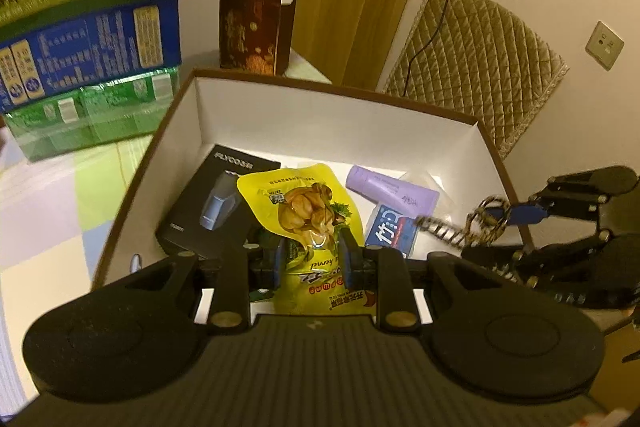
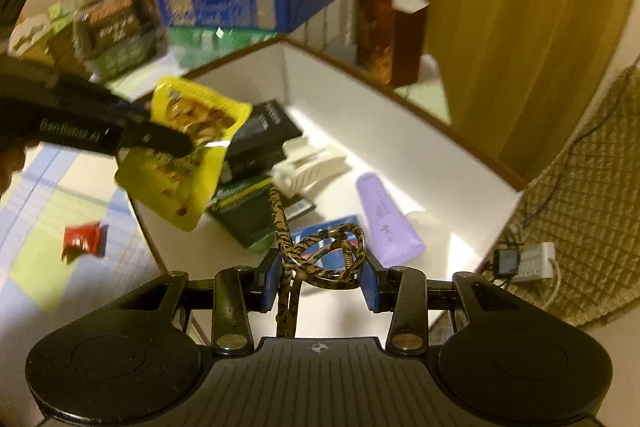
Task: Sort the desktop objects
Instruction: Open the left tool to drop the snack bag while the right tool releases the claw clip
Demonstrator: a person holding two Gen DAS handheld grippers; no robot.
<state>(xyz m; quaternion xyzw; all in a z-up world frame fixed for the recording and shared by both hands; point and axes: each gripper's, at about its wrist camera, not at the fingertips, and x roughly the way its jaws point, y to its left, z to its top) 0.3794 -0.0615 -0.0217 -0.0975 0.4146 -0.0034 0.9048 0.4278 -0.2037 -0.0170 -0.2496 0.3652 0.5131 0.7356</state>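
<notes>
While both grippers hover mid-frame over the box [image 1: 132, 187], left gripper [image 1: 312, 259] pinches the yellow snack pouch [image 1: 308, 211], right gripper [image 2: 320, 277] loosely brackets the patterned hair clip [image 2: 324, 255]; dropping both in looks next.

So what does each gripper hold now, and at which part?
The left gripper pinches the yellow snack pouch near its lower end. The right gripper holds the tiger-striped cord at its looped part.

Pastel checkered tabletop [image 2: 48, 187] carries the brown-rimmed box [image 2: 400, 95]; red snack packet [image 2: 82, 239] sits at its 9 o'clock.
</notes>
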